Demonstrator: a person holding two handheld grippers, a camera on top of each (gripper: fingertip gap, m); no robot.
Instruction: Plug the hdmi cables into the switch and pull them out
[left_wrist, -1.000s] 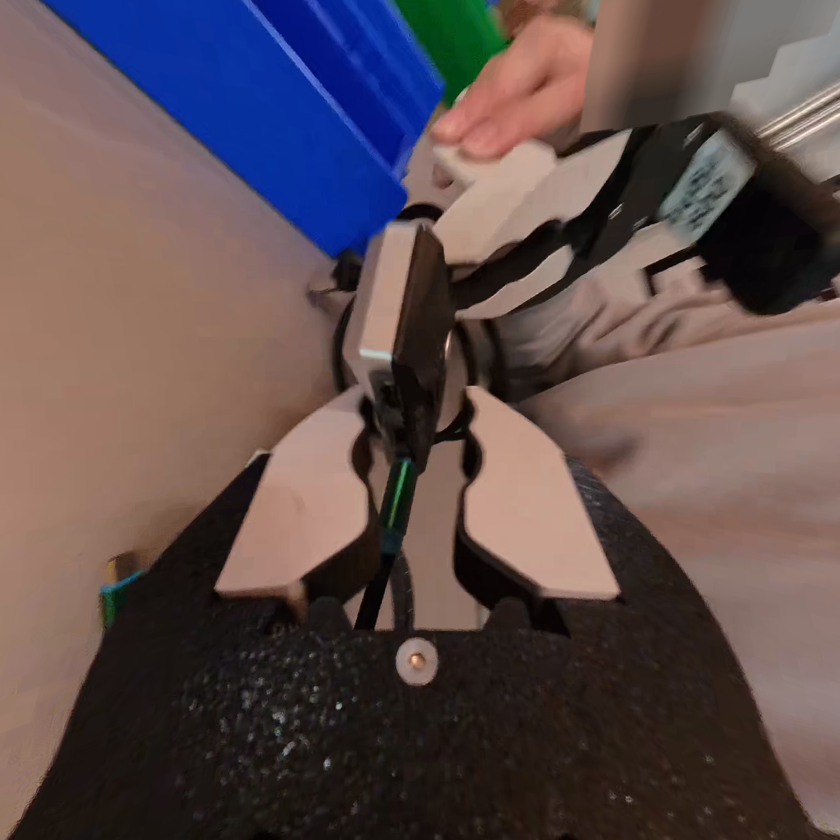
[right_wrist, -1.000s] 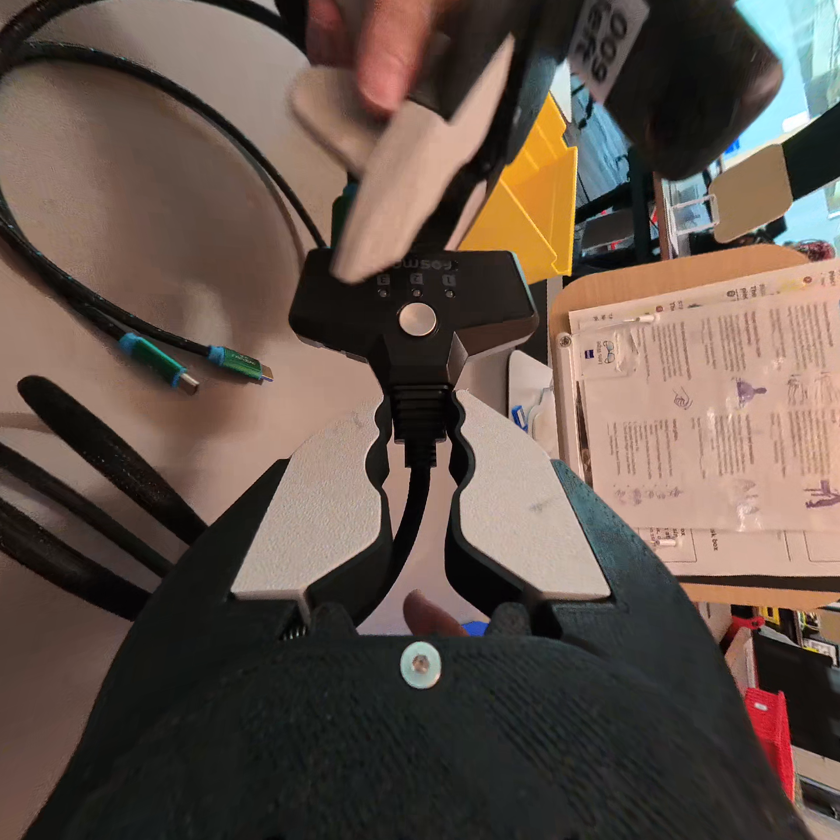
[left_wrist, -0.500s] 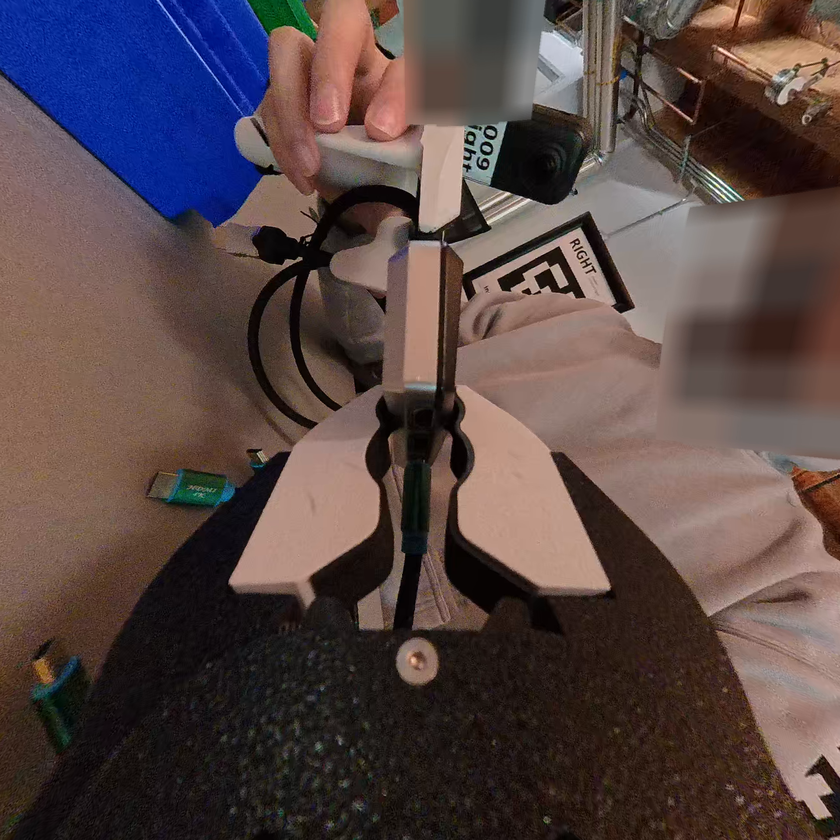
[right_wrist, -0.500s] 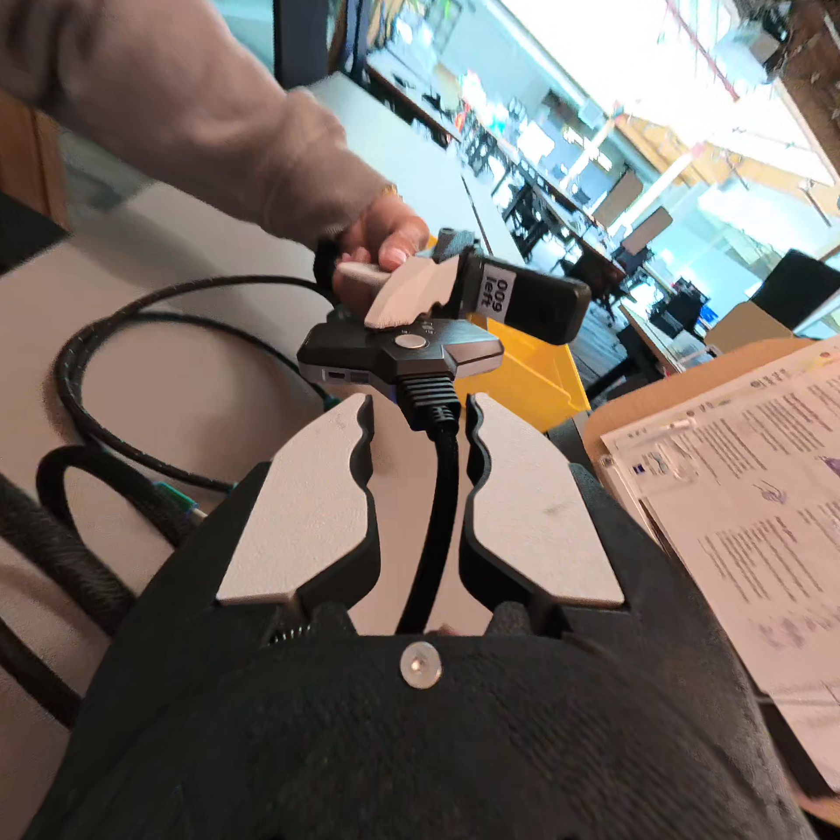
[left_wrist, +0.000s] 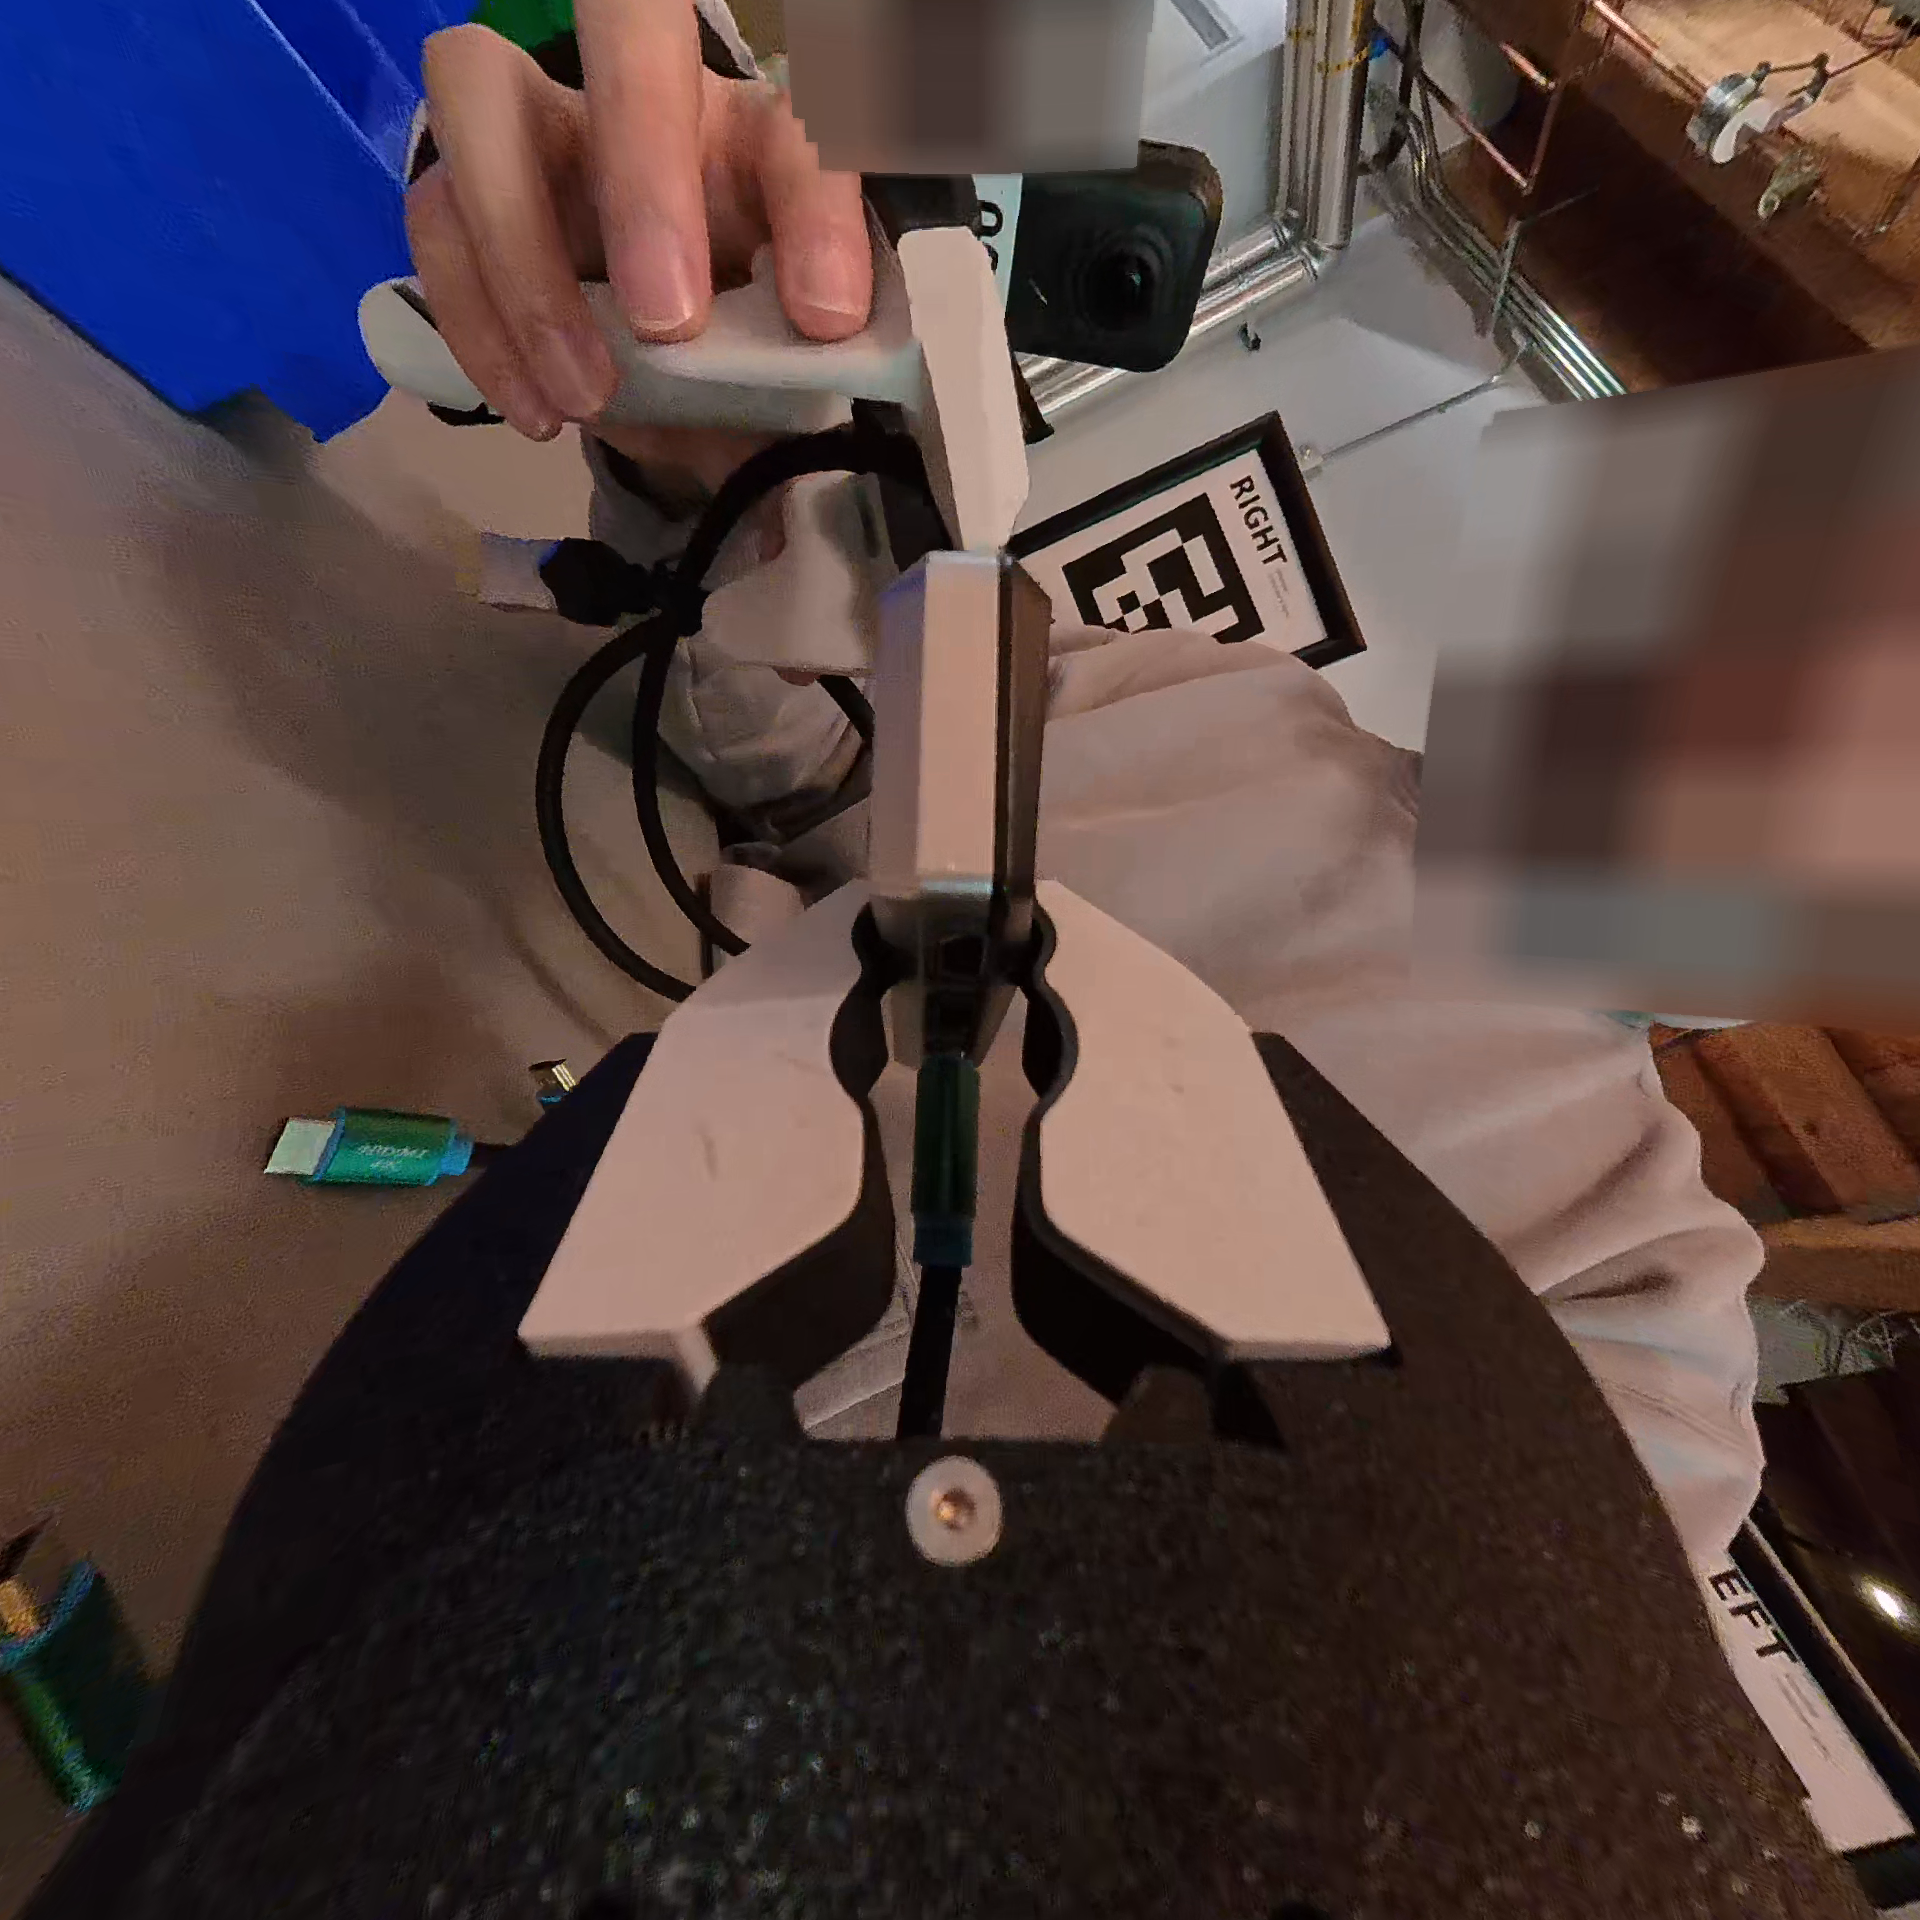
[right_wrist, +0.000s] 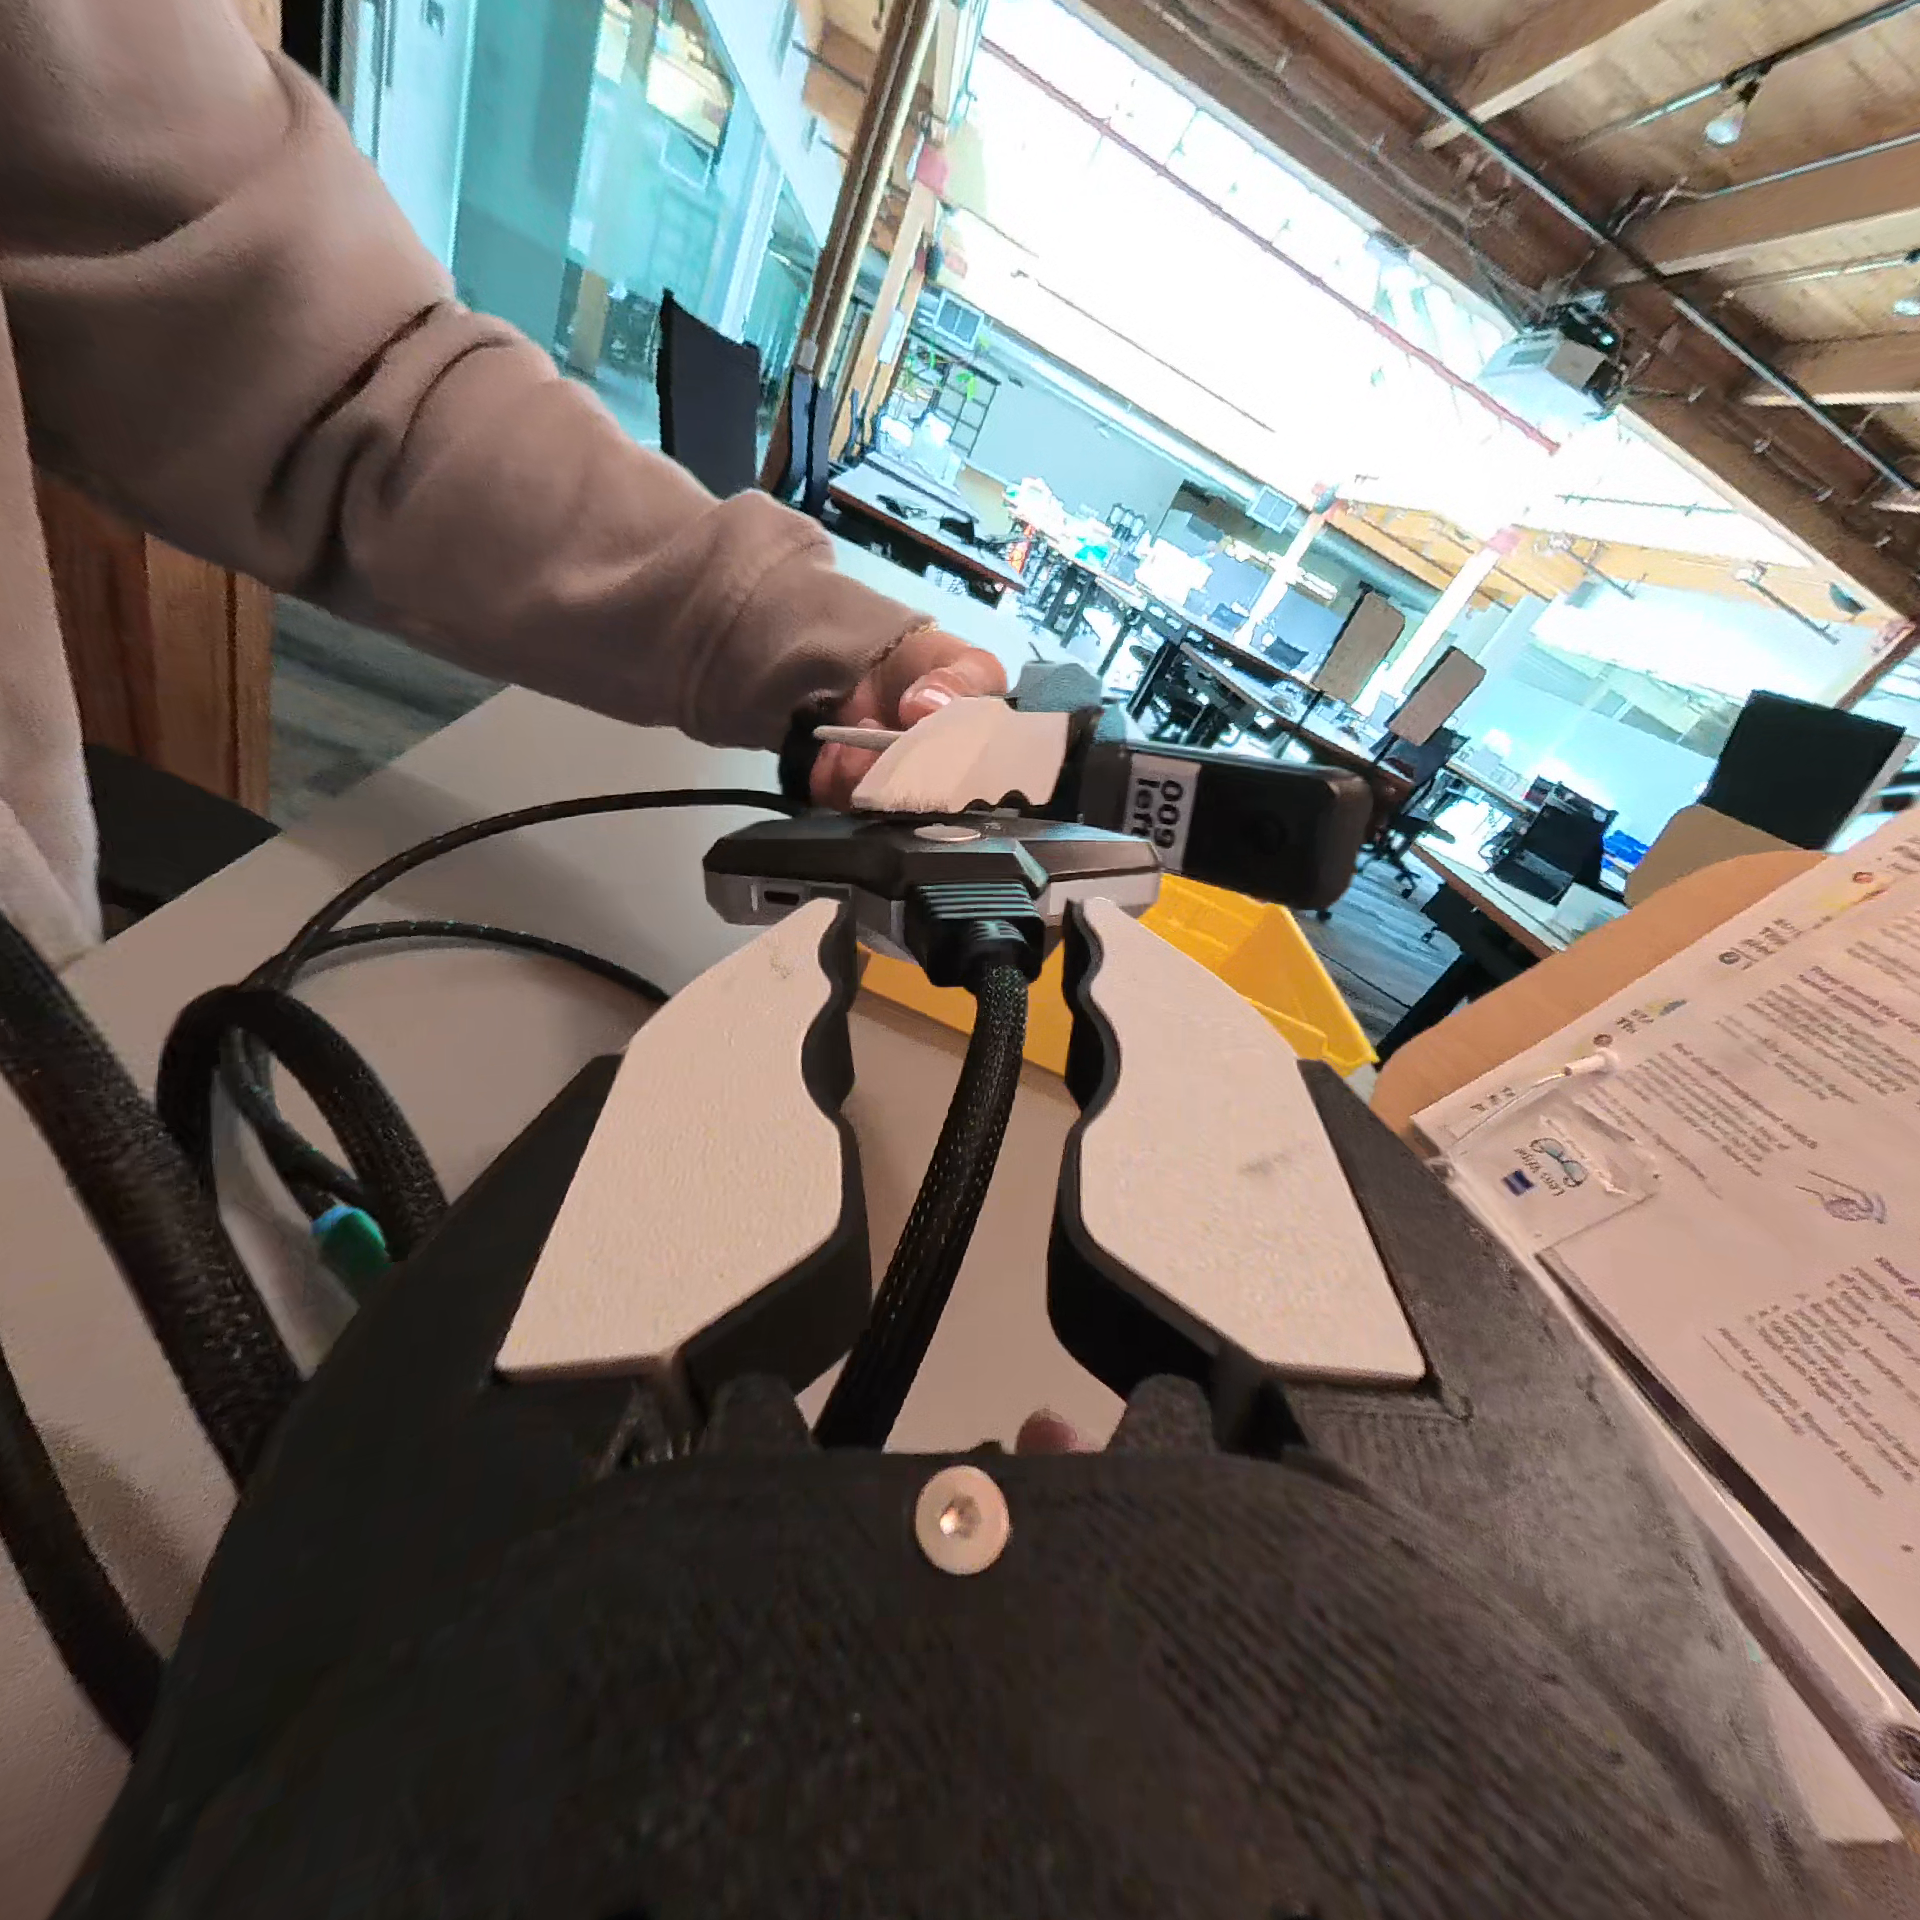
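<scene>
Switch (right_wrist: 930, 862) held off the table, between the two hand-held grippers. Black top, silver sides; in the left wrist view it appears edge-on (left_wrist: 956, 738).

Right gripper (right_wrist: 958, 940): fingers set narrow on either side of the black strain-relief end where the thick braided cable (right_wrist: 951, 1153) leaves the switch. Pads close to the plug body, but contact cannot be confirmed from either view.

Left gripper (left_wrist: 951, 966): fingertips narrow around the near end of the switch, where a green-collared hdmi plug (left_wrist: 943, 1143) sits in a port, its thin black cable running back between the fingers. Whether the pads actually clamp is not clear.

Table (right_wrist: 499, 997), pale surface: a loose green hdmi plug (left_wrist: 369, 1146) lies near the left edge of the left wrist view; another green plug (left_wrist: 57, 1683) at the bottom-left corner, blurred. Black cable loops (right_wrist: 270, 1049) lie on the table at left.

Blue bin (left_wrist: 177, 197) and yellow bin (right_wrist: 1236, 966) stand behind. Printed sheets (right_wrist: 1704, 1164) to the right.
</scene>
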